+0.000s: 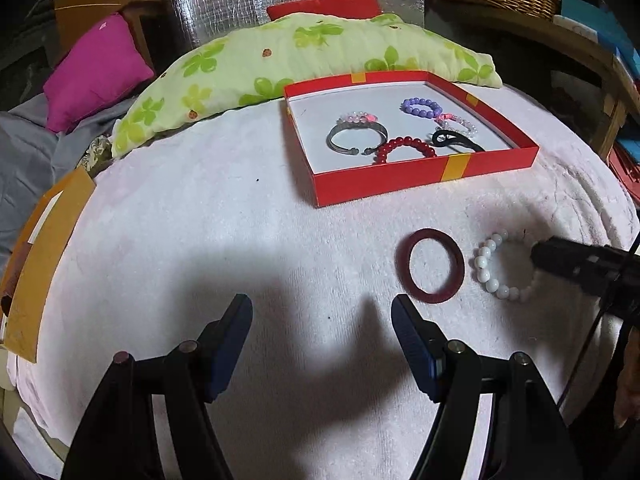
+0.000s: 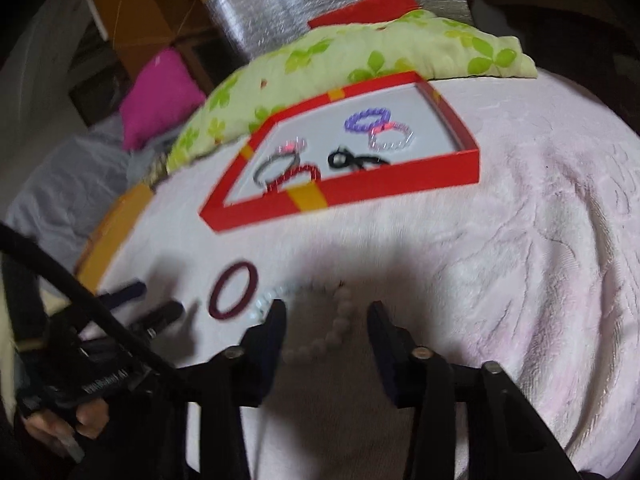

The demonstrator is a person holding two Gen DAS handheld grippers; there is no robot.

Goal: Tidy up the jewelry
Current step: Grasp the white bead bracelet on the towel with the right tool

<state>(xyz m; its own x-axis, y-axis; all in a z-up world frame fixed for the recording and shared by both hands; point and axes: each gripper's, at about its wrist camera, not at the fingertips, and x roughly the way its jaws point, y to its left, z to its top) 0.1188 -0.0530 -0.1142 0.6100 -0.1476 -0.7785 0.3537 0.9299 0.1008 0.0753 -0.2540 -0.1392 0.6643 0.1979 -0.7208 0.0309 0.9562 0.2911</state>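
The left gripper (image 1: 322,314), nearest the lens in its own view, hangs with jaws spread wide and nothing between them over a pale pink towel (image 1: 200,240), its shadow falling on the cloth just ahead. Ahead of it and to its right lies a dark red bangle (image 1: 430,266), flat on the towel, and just beyond that to the right a white beaded bracelet (image 1: 494,268), the two close together but apart. The right gripper (image 2: 326,308) comes in over that bracelet: in the blurred right wrist view its jaws stand partly apart, one side of the bead ring lies between the fingers, the left finger sits at the beads on the ring's other side, and whether any pad presses on a bead cannot be told. In the left wrist view one black finger (image 1: 560,258) of the right gripper lies across the ring's far-right part. Farther ahead of both grippers sits a shallow red box (image 1: 400,184) with yellow bands, holding a silver cuff (image 1: 356,136), a red beaded bracelet (image 1: 404,148), a purple beaded bracelet (image 1: 420,106), a clear beaded bracelet (image 1: 460,124), a pale pink beaded bracelet (image 1: 358,119) and a black piece (image 1: 456,138). Beyond the box rests a green flowered pillow (image 1: 280,60); far left, a magenta cushion (image 1: 96,68).
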